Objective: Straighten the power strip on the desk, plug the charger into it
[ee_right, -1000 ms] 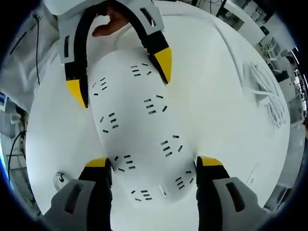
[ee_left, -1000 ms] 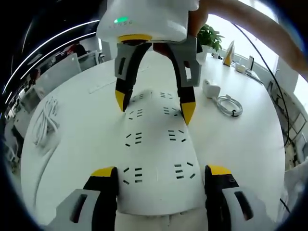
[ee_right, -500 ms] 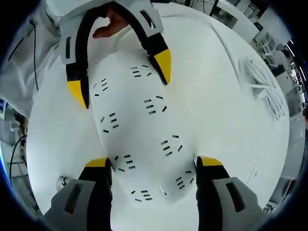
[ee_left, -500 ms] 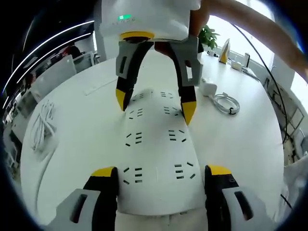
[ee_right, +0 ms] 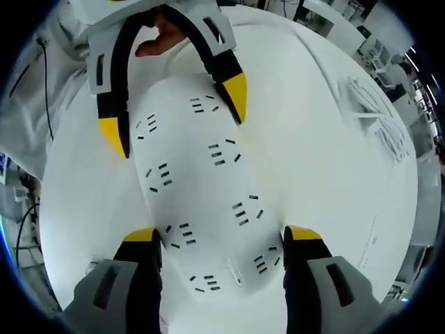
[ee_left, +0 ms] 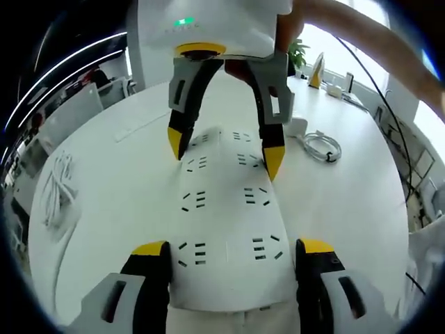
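Note:
A long white power strip (ee_left: pixel 226 209) with several rows of sockets lies lengthwise on the white desk (ee_left: pixel 111 174). My left gripper (ee_left: pixel 233 247) is shut on its near end, one jaw against each long side. My right gripper (ee_left: pixel 224 152) comes in from the top and is shut on the far end the same way. In the right gripper view the power strip (ee_right: pixel 198 188) runs from my right gripper (ee_right: pixel 222 235) up to my left gripper (ee_right: pixel 174 111). A white charger (ee_left: pixel 299 126) with a coiled cable (ee_left: pixel 321 146) sits on the desk to the right of the strip's far end.
A bundle of white cables (ee_left: pixel 59 188) lies at the desk's left side, and shows as the cable bundle (ee_right: pixel 375 118) in the right gripper view. A potted plant (ee_left: pixel 302 52) and small items stand at the far edge. A person's hand (ee_right: pixel 163 35) holds the left gripper.
The desk and room have slid behind the strip in both views, while the strip stays fixed between both grippers. Both grips are unchanged.

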A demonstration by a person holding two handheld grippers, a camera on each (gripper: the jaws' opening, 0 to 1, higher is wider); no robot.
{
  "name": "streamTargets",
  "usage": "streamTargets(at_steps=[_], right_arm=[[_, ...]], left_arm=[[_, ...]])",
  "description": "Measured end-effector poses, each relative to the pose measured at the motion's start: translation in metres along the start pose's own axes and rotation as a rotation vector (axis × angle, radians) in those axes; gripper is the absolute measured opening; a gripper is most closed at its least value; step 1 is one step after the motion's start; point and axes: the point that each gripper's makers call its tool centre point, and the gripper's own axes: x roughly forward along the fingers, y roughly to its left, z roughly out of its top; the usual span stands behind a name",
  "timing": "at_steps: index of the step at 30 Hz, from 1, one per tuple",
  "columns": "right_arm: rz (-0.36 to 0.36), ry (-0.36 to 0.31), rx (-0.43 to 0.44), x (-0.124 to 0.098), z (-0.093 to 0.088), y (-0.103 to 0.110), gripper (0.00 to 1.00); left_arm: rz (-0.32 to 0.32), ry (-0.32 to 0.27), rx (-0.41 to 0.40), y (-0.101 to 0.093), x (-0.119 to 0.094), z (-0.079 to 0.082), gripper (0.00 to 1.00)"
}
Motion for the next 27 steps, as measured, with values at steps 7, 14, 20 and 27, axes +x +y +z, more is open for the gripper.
streamTargets(at_steps=[7, 14, 20, 27], right_arm=[[-0.006, 0.005, 0.029, -0.001, -0.001, 0.002, 0.7], [-0.014, -0.003, 0.06, -0.002, -0.003, 0.005, 0.7], [-0.022, 0.005, 0.092, -0.003, -0.003, 0.011, 0.7], [-0.029, 0.0, 0.118, -0.004, -0.003, 0.021, 0.7]], left_arm=[[-0.015, 0.001, 0.018, 0.001, 0.0, 0.001, 0.74], [-0.029, 0.0, 0.034, 0.0, 0.0, 0.002, 0.74], [-0.043, 0.004, 0.051, -0.001, 0.0, 0.003, 0.74], [-0.051, 0.008, 0.062, -0.001, 0.0, 0.003, 0.74]])
